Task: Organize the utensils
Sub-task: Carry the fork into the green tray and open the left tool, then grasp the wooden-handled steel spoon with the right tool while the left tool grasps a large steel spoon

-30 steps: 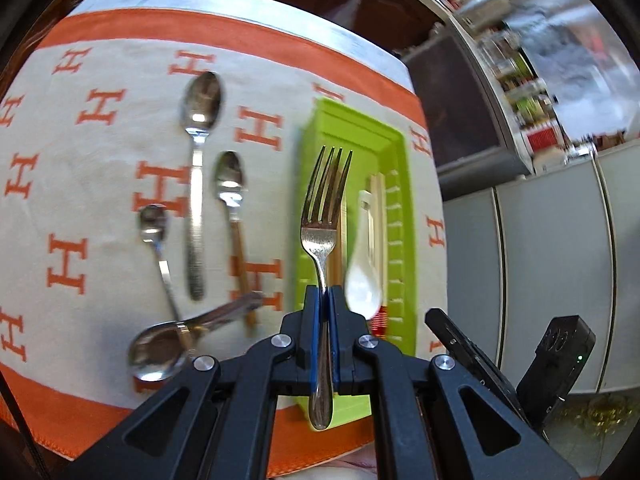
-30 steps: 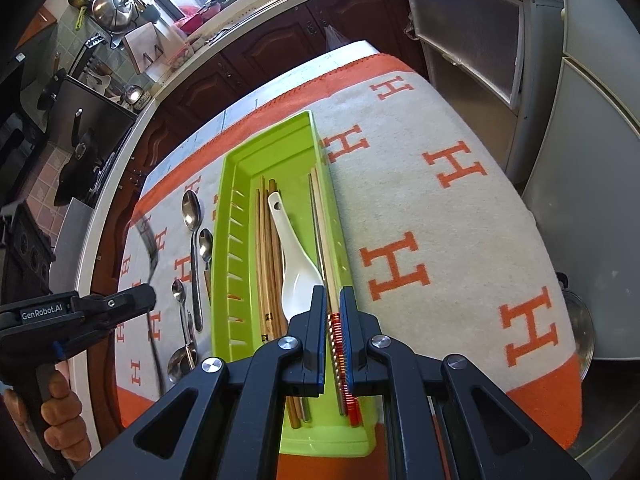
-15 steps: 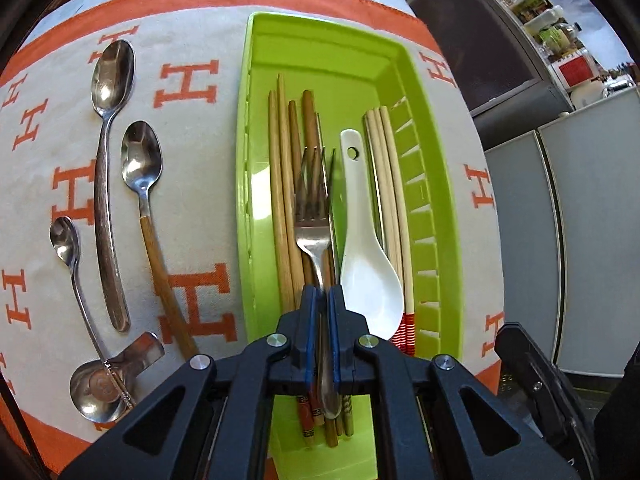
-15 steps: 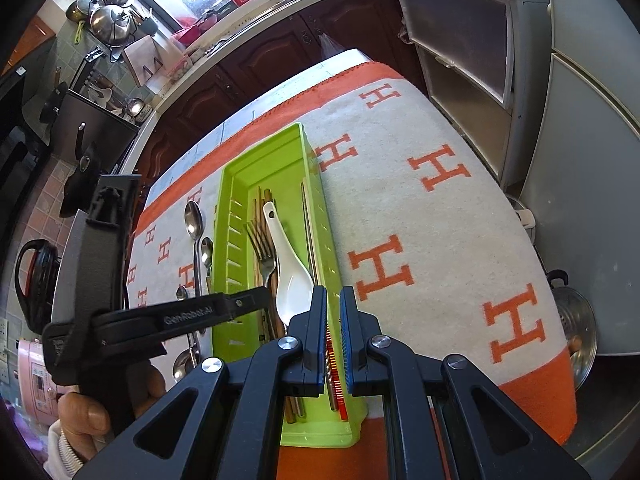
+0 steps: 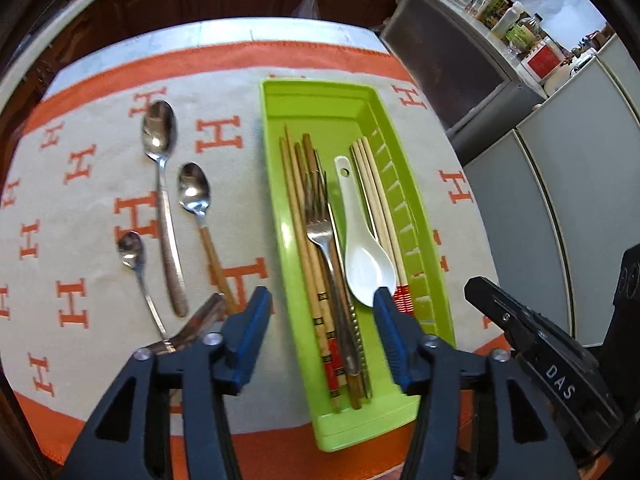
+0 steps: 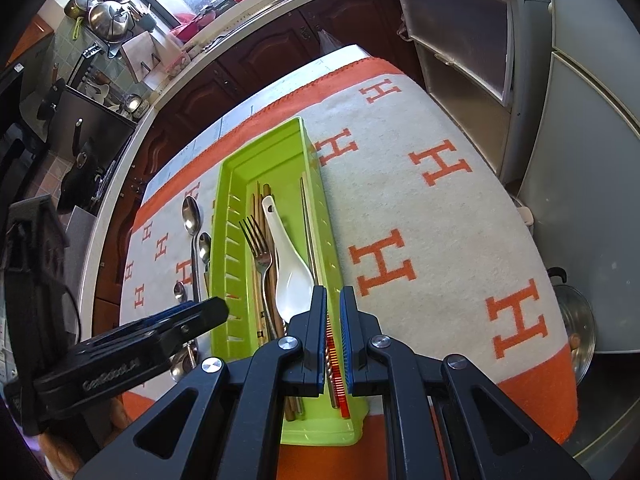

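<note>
A green tray [image 5: 344, 104] [image 6: 260, 152] lies on the orange-and-cream cloth. In it lie a metal fork [image 5: 322, 236] [image 6: 258, 248], a white ceramic spoon [image 5: 362, 256] [image 6: 290, 268] and several chopsticks [image 5: 298, 216]. My left gripper [image 5: 320, 312] is open and empty, just above the tray's near end; it also shows in the right wrist view [image 6: 120, 344]. Left of the tray lie a long spoon [image 5: 162, 184], a wooden-handled spoon [image 5: 196, 204], a small spoon [image 5: 134, 260] and a further spoon handle [image 5: 200, 320]. My right gripper [image 6: 333, 328] is shut and empty, over the tray's near right corner.
The cloth [image 6: 420, 220] covers a counter; its right side holds only the cloth. Grey cabinets [image 5: 560, 200] stand to the right. A pot [image 6: 576, 320] sits on the floor beyond the counter's right edge. Kitchen counters and pans [image 6: 108, 12] are far behind.
My left gripper carried the fork over the tray, opened and let it go. The fork now lies in the tray beside the white spoon. My right gripper has stayed shut.
</note>
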Available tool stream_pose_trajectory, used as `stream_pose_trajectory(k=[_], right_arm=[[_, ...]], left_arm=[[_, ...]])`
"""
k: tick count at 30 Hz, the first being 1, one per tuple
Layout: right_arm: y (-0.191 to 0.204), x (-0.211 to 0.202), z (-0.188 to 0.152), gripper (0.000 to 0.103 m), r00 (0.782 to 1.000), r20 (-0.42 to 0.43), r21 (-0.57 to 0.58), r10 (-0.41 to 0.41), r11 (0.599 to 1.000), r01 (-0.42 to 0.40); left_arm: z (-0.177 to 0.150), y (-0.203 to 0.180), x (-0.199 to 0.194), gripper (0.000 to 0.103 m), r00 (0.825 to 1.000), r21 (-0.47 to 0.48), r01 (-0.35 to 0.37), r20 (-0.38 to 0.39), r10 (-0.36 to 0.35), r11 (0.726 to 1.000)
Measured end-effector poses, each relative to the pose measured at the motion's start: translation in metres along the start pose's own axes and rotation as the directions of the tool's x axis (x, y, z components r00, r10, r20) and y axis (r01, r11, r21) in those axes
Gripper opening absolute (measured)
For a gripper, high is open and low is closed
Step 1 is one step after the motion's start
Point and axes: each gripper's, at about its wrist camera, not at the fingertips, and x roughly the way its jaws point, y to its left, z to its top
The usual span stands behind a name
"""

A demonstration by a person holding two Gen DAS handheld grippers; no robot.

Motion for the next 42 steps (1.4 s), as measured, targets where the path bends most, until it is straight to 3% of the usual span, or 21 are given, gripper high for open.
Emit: stream_pose_trajectory(k=[6, 11, 17, 21, 28, 36, 38, 42], right_arm=[[0.011, -0.003, -0.004, 0.007, 1.000, 0.004, -0.032, -0.005, 0.999, 0.005], [0.022, -0.005, -0.006, 0.007, 1.000, -0.001, -0.072, -0.012, 0.997, 0.012], [0.040, -0.005, -0.009, 0.018, 1.000, -0.005, -0.132, -0.024, 0.991, 0.023], [0.058, -0.004, -0.005, 0.023, 1.000, -0.015, -0.166, -0.024, 0.986, 0.021], [0.102, 0.010, 0.012, 0.023, 0.997, -0.071, -0.264, 0.018, 0.964, -0.037], [0.167, 0.032, 0.049, 0.023, 0.984, -0.165, -0.346, 0.064, 0.931, -0.119], [0.183, 0.046, 0.055, 0.023, 0.977, -0.204, -0.365, 0.055, 0.922, -0.128], [0.208, 0.088, 0.059, 0.023, 0.954, -0.301, -0.392, 0.010, 0.910, -0.133]], left_arm=[[-0.013, 0.015, -0.026, 0.057, 0.998, 0.014, -0.033, 0.051, 0.032, 0.999], [-0.020, 0.027, -0.034, 0.060, 0.990, 0.016, -0.106, 0.091, 0.105, 0.994], [-0.026, 0.045, -0.048, 0.060, 0.977, -0.009, -0.151, 0.150, 0.150, 0.989], [-0.026, 0.076, -0.063, 0.068, 0.964, -0.065, -0.165, 0.202, 0.175, 0.984], [-0.005, 0.129, -0.080, 0.068, 0.958, -0.112, -0.212, 0.172, 0.229, 0.971], [0.035, 0.156, -0.082, 0.068, 0.973, -0.085, -0.185, 0.124, 0.195, 0.979], [0.042, 0.157, -0.072, 0.064, 0.978, -0.075, -0.174, 0.105, 0.181, 0.982], [0.055, 0.166, -0.043, 0.036, 0.992, -0.101, -0.125, 0.016, 0.128, 0.987]])
